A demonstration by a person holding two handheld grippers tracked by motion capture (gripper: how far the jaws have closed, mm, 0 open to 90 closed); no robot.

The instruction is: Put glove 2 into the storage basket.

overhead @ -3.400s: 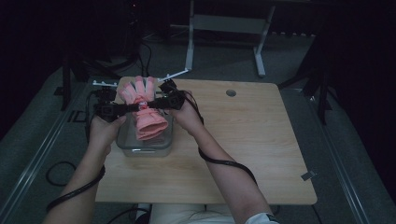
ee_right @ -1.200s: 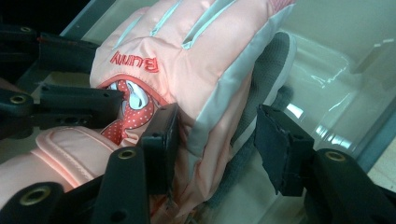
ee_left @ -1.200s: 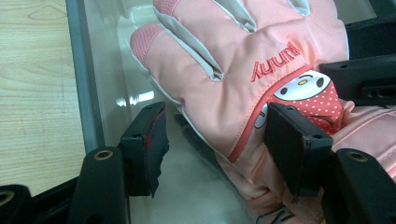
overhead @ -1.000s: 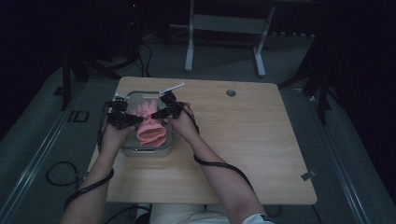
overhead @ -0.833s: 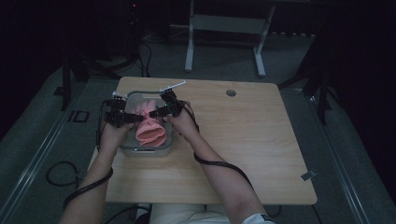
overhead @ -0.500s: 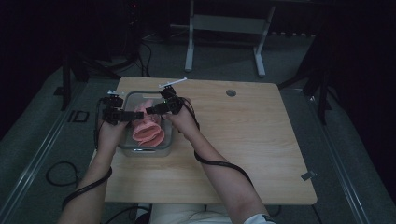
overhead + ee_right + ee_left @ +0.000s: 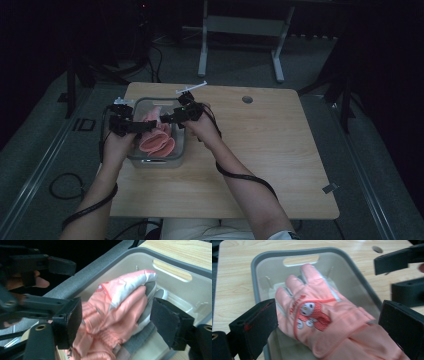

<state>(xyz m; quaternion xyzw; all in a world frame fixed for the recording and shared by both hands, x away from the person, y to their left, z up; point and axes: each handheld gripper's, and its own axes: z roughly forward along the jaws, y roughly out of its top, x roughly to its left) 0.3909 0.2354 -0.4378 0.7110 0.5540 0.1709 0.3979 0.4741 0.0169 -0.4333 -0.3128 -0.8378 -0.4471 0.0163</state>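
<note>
A clear grey-rimmed bin point(image 7: 134, 159) is seen near the table's point(image 7: 280, 165) left edge, toward the far left corner. A pair of pink gloves point(image 7: 156, 140) is lying inside it, piled on the bin's floor.

In the high view, the left gripper point(image 7: 142, 128) is held over the bin's left rim and the right gripper point(image 7: 167, 119) over its far right part. The two sets of jaws are pointed toward each other above the gloves.

Left gripper view: the left gripper point(image 7: 325, 322) is seen with its jaws spread wide, having just been opening. The gloves point(image 7: 322, 317) are framed between the two pads but lie below them, untouched. The upper glove is laid flat, fingers toward the far handle slot of the bin point(image 7: 259, 262), a cartoon print facing up. The right gripper's jaws are seen at the upper right of this view.

Right gripper view: the right gripper point(image 7: 116, 320) is also seen parted, jaws having just been opening. The gloves point(image 7: 112, 315) are bunched in the gap between the pads; contact with the left pad cannot be told, and the right pad is apart from the fabric. The bin point(image 7: 175, 260) wall is seen behind.
</note>
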